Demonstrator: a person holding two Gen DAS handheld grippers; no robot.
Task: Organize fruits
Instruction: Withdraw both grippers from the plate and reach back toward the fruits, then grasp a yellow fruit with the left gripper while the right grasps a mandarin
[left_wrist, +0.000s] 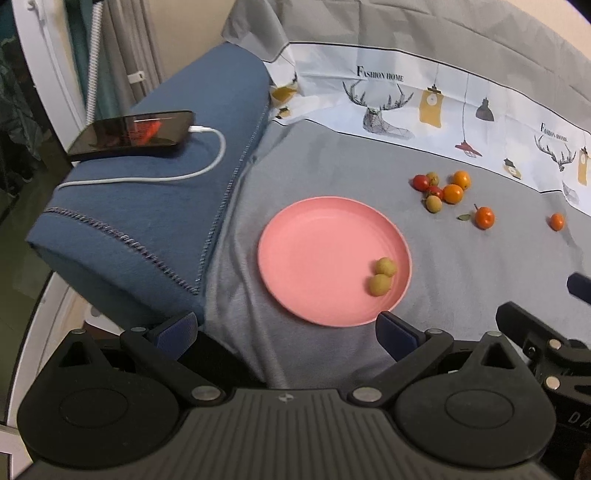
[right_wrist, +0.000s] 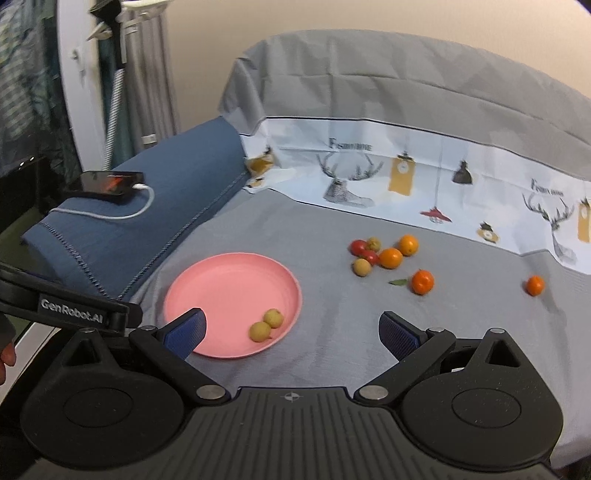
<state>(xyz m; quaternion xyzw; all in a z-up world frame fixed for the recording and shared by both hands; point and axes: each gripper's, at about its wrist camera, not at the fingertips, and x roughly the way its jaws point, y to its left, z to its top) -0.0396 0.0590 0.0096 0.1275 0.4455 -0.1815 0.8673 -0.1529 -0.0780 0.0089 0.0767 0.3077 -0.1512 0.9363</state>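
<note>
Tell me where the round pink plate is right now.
The round pink plate lies on the grey cloth, left of centre in the right wrist view, beside the blue cushion, with two yellow-green fruits inside its near right rim.

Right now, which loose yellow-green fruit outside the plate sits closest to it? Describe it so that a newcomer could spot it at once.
Start at the pink plate on the grey cloth, then look right and farther back to the cluster of small fruits. The yellow-green fruit is at the cluster's near edge, just in front of a red tomato. The other yellow-green fruit there lies at the back.
</note>
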